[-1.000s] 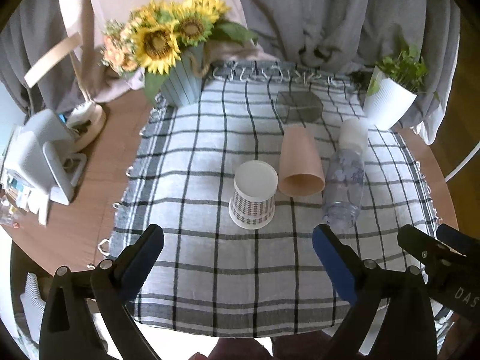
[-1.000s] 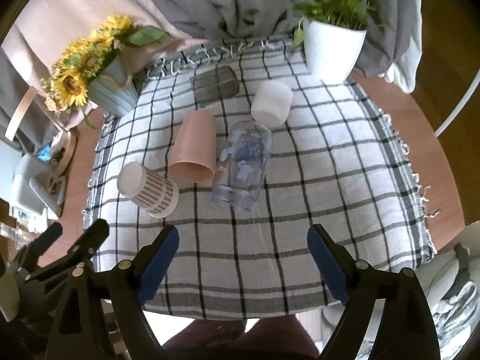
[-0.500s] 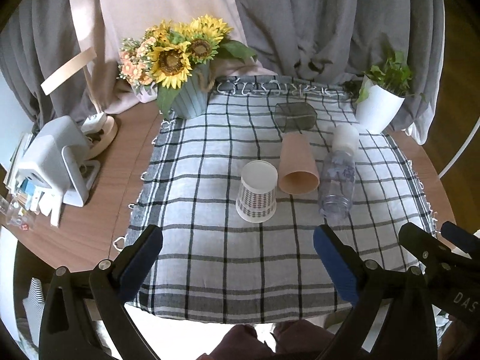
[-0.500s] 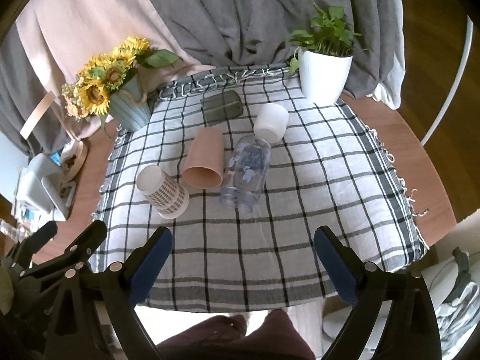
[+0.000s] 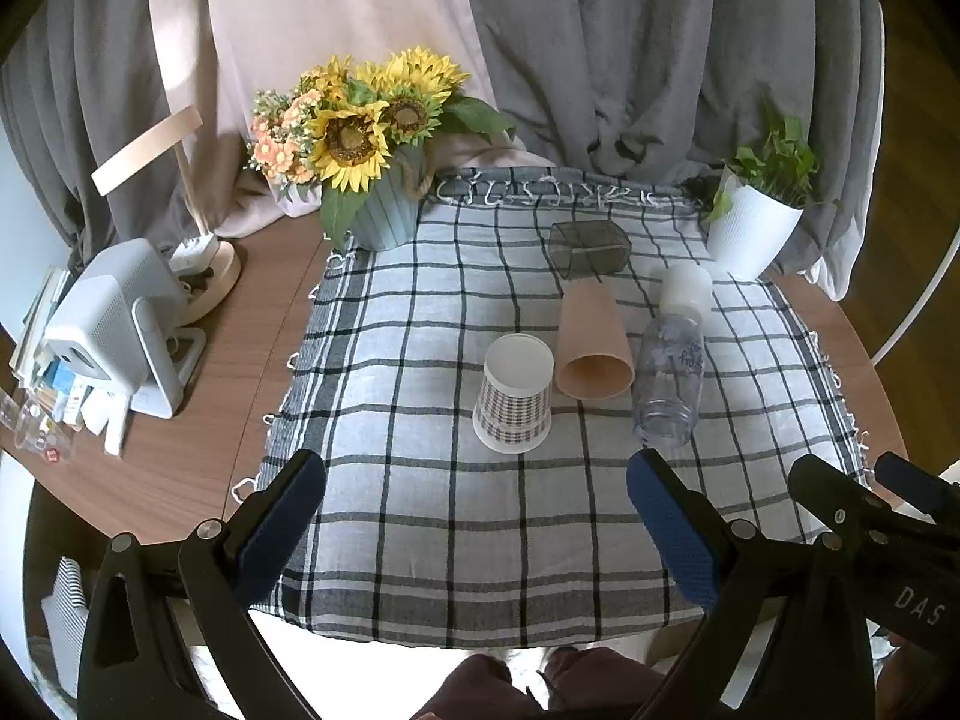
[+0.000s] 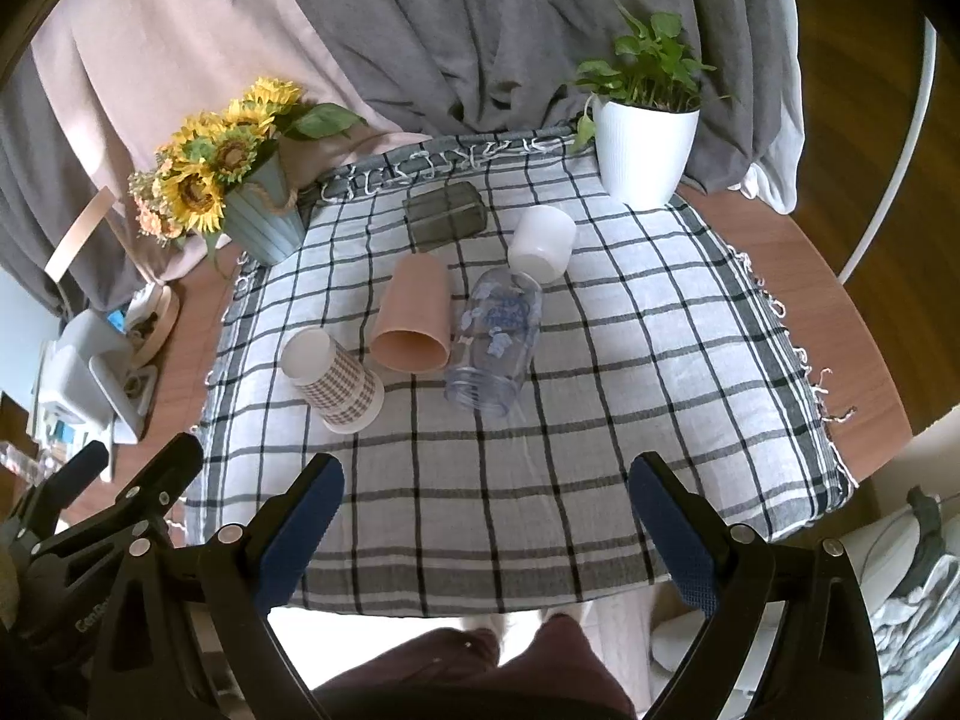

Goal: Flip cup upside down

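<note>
Checked cloth (image 5: 420,516) under upturned paper cup (image 5: 515,401), both claws (image 5: 477,516) (image 6: 486,510) spread, empty.

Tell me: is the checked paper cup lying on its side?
No, the checked paper cup stands upside down on the checked cloth, wide rim down, flat base up.

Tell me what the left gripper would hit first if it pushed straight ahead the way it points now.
Probably the patterned paper cup, standing upside down on the checked cloth, roughly centred ahead of the open left gripper. Depth is unclear.
</note>
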Motion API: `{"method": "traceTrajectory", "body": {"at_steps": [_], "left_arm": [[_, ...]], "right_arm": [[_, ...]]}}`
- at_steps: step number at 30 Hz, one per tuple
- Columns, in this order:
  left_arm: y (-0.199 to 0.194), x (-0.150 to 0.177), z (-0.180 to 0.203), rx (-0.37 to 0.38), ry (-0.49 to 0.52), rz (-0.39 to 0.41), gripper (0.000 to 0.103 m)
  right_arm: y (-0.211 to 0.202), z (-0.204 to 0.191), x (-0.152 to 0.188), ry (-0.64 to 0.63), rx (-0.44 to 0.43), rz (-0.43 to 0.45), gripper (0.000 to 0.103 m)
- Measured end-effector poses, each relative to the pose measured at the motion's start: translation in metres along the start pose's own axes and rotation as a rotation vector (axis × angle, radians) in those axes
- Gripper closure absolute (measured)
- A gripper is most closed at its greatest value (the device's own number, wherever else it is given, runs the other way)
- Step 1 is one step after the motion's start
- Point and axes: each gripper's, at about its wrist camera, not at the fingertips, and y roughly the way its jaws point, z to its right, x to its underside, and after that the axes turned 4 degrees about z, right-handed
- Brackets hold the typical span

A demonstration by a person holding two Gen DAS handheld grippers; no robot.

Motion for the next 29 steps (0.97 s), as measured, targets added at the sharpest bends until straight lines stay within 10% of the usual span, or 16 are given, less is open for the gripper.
{"method": "traceTrajectory", "body": {"at_steps": [29], "left_arm": [[0.0016,0.0010,0.0008,0.000,-0.001,-0.006,0.000]], "right_arm": [[0.0030,-0.0001,-0.0047,-0.005,0.000,-0.005,0.007]]}}
